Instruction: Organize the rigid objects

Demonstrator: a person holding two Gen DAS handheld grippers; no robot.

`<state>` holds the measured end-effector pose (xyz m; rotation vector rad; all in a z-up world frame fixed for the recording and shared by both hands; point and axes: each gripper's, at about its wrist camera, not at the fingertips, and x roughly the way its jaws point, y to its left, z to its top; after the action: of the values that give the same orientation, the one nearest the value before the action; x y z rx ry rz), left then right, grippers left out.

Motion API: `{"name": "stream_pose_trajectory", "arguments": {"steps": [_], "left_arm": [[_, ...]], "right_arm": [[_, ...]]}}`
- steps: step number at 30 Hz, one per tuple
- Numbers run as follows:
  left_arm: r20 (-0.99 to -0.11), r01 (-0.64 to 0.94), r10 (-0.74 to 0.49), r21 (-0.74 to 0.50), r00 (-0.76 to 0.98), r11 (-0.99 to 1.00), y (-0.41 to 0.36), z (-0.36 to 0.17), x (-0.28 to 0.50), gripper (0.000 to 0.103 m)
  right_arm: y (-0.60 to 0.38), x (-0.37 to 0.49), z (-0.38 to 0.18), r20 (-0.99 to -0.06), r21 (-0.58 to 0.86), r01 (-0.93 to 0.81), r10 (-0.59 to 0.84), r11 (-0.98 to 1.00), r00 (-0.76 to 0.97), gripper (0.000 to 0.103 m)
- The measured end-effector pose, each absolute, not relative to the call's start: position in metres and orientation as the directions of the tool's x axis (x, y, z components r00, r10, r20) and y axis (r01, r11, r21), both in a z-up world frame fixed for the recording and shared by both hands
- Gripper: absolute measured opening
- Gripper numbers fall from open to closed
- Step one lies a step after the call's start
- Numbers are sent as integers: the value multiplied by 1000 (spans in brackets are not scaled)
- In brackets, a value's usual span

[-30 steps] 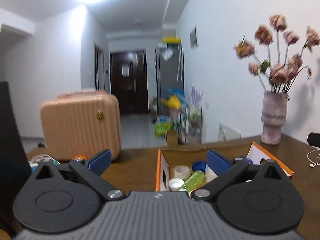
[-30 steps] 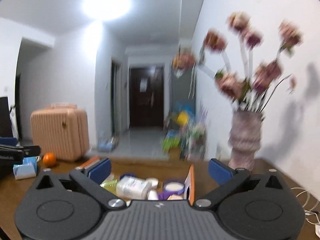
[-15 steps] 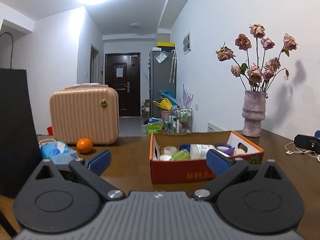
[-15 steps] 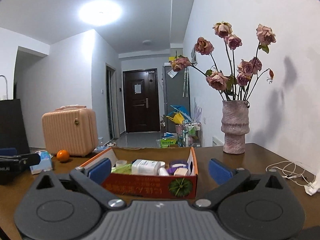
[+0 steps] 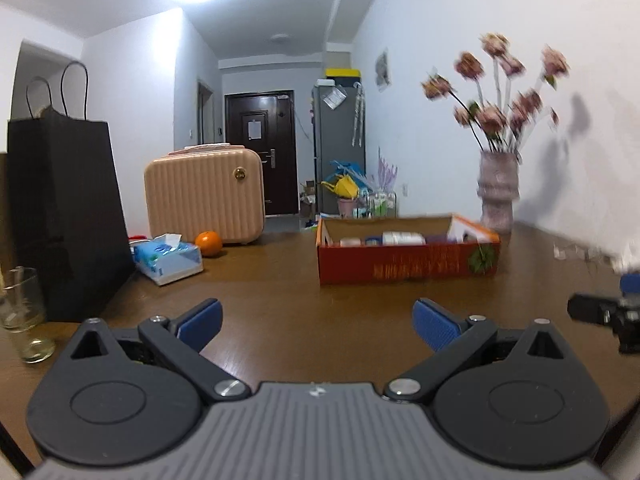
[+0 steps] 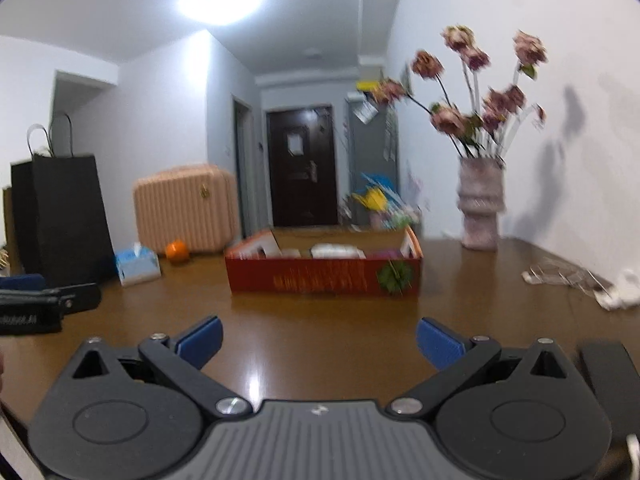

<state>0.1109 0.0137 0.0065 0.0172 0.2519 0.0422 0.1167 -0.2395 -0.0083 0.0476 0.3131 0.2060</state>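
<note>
Red box lies straight ahead, long side facing you; your right gripper is nearer, both grippers spread, empty.

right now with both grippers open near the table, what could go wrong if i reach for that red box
The drinking glass stands close beside the left gripper; a sideways swing could tip it. The vase of flowers rises just behind the red box, so overreaching with the right gripper might knock it. The box is already crowded, so picking one item cleanly may be hard.
</note>
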Motion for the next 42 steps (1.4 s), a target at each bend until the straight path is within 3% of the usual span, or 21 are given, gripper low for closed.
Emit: {"name": "stream_pose_trajectory", "arguments": {"steps": [4, 9, 13, 42], "left_arm": [[-278, -56, 77, 83, 957, 995, 6, -7, 74, 103], [-288, -76, 97, 85, 953, 994, 5, -15, 19, 103], [-263, -76, 106, 119, 959, 990, 6, -13, -15, 103], [-252, -62, 76, 63, 965, 996, 9, -5, -18, 103]], "right_arm": [[-236, 76, -13, -335, 52, -161, 169, 986, 927, 103], [-241, 14, -22, -369, 160, -141, 192, 977, 909, 103], [-232, -6, -12, -301, 105, -163, 187, 981, 935, 103], [-233, 8, -12, -334, 142, -201, 238, 969, 912, 103]]}}
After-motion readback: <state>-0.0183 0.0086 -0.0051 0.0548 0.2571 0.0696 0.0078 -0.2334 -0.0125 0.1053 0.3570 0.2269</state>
